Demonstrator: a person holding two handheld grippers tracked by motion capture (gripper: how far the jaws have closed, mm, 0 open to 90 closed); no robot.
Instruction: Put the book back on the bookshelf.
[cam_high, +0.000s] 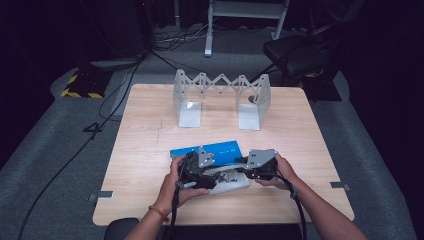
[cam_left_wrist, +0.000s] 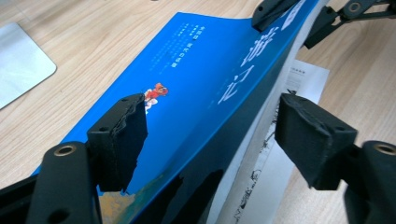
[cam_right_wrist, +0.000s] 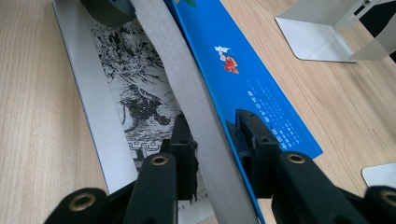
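Between both grippers' jaws stands the blue book (cam_left_wrist: 205, 88), seemingly tilted.

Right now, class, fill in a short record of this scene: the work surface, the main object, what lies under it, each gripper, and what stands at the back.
surface: wooden table
main object: blue book, tilted up on its edge
underneath: white book with a black ink drawing, lying flat
right gripper: jaws clamped on the blue book's pages and cover
left gripper: jaws astride the blue book; one pad on the cover, the other clear of the page edge
back of table: expanding metal book rack, nothing in it
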